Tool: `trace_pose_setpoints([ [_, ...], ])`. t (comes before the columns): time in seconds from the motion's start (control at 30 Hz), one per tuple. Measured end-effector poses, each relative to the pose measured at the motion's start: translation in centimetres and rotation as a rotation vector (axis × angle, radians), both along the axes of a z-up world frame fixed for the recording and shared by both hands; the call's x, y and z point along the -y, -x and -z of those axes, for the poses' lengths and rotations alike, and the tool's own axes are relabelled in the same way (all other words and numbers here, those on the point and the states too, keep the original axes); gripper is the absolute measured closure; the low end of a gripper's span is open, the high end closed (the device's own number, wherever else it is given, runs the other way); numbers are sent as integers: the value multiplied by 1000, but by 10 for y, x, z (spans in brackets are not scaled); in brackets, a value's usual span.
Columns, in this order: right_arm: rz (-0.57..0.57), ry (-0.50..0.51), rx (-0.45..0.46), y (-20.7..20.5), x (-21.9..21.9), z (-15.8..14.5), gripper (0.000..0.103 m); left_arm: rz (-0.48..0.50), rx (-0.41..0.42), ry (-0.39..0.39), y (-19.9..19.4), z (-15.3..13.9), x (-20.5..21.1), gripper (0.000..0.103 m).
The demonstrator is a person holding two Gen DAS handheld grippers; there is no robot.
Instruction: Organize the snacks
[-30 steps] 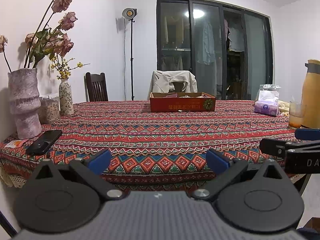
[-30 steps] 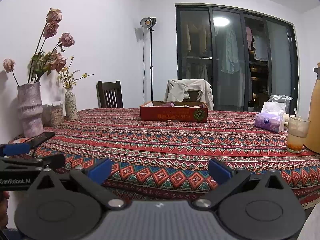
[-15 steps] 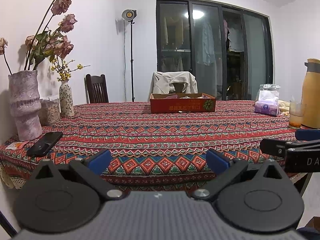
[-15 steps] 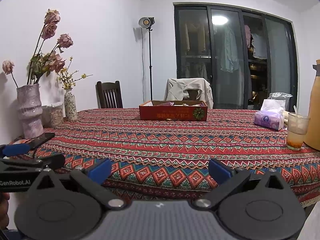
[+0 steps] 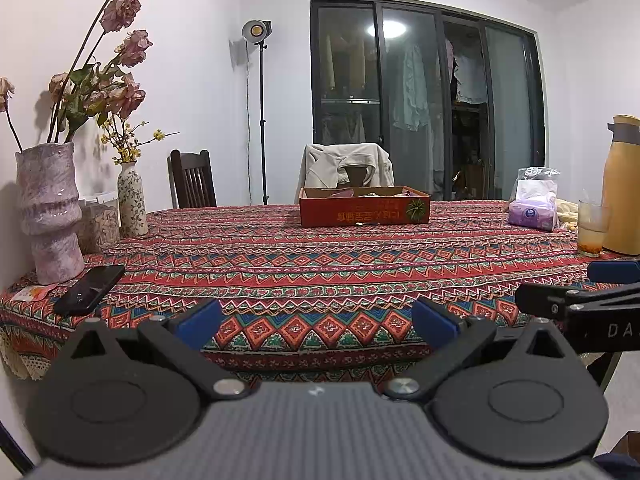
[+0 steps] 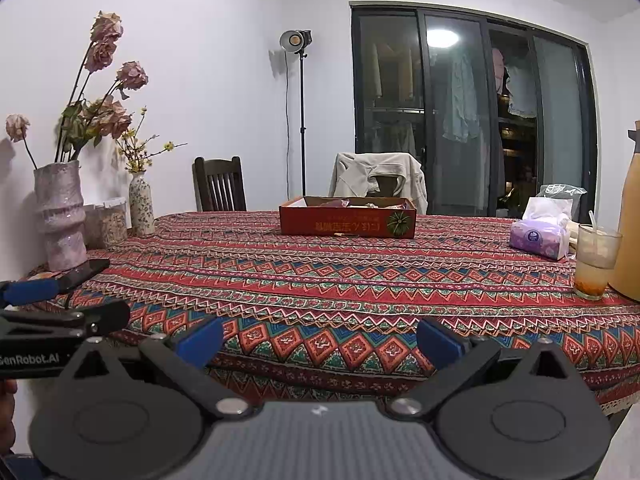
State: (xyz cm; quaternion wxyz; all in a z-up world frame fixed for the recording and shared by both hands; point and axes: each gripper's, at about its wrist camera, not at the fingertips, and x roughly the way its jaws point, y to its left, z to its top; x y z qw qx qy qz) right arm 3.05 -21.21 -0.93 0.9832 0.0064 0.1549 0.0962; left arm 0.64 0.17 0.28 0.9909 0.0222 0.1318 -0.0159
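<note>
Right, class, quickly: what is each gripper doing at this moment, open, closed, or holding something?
Left gripper: open, holding nothing, short of the table's near edge.
Right gripper: open, holding nothing, also short of the table.

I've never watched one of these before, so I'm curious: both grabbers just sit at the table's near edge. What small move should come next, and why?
Probably carry both forward over the tablecloth toward the red box. The left gripper and right gripper are open and empty, and the box, which seems to hold wrappers, sits at the table's far side, well beyond them.
</note>
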Motion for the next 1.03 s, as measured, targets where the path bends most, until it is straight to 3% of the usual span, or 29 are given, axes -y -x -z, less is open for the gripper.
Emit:
trace_pose_setpoints([
  [1.03, 9, -4, 4, 1, 5, 0, 0, 25, 10, 1, 1, 0, -5, 0],
])
